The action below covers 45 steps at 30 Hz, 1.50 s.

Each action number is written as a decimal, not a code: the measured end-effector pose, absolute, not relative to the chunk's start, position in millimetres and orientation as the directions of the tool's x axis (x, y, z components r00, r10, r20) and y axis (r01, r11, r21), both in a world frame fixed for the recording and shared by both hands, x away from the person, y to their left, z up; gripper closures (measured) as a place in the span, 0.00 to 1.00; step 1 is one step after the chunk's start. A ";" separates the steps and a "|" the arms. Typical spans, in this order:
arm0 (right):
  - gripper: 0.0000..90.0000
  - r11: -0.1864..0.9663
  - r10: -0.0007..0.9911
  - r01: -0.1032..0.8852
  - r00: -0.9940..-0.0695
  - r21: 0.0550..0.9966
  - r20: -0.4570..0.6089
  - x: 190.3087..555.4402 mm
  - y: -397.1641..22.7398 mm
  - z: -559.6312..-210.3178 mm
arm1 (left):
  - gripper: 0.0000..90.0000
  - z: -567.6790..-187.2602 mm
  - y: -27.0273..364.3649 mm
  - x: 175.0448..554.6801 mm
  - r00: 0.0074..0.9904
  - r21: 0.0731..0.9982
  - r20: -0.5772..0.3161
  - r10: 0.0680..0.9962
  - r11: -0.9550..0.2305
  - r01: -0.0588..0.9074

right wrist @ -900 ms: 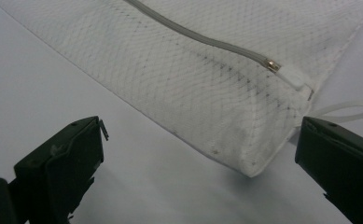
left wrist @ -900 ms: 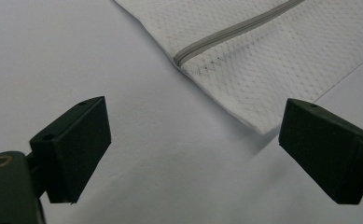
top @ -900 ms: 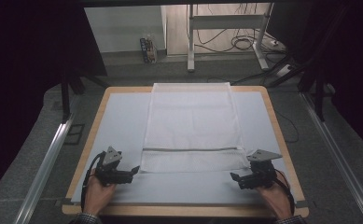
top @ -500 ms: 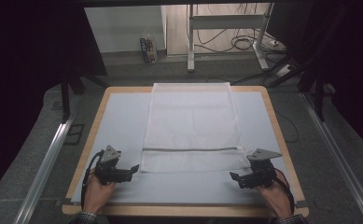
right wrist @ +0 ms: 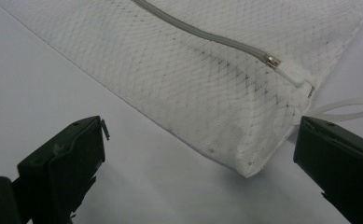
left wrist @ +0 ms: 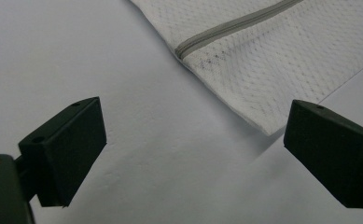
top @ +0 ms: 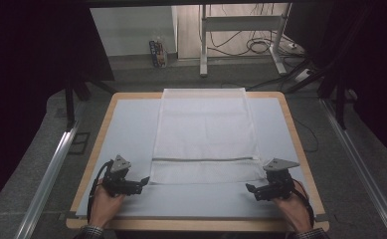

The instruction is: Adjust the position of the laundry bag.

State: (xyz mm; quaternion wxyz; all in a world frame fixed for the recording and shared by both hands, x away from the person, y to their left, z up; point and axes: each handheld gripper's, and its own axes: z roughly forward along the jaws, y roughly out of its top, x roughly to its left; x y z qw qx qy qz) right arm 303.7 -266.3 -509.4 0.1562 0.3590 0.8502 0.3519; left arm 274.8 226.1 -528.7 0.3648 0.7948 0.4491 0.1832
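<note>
- On the table point(top: 131, 124), high view: a white mesh bag point(top: 203, 134) lies flat, long axis running away from the person; the left hand-held gripper point(top: 142, 182) and right hand-held gripper point(top: 249, 189) flank its 2 near corners.
- Left gripper view: jaws wide open, empty, corner just ahead.
- Right gripper view: jaws wide open, empty, zipper point(right wrist: 202, 33) corner between them.

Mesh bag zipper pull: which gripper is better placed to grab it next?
Right, probably. The zipper pull sits at the bag's right end, just ahead of the open right gripper. The left gripper, also open, faces the zipper's closed end at the opposite corner.
</note>
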 end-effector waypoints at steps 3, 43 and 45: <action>0.02 0.496 0.721 0.500 -0.693 0.710 -0.015 303.8 -266.1 -509.5 | 0.06 -528.7 225.5 274.9 0.531 0.742 -0.040 0.846 -0.331 0.583; 0.35 0.413 0.830 0.565 -0.556 0.715 -0.040 334.6 -273.7 -497.6 | 0.23 -529.3 202.3 308.2 0.537 0.729 -0.029 0.843 -0.350 0.588; 0.42 0.420 0.834 0.563 -0.548 0.712 -0.059 338.0 -273.3 -497.9 | 0.30 -529.4 200.7 311.1 0.526 0.728 -0.021 0.850 -0.347 0.591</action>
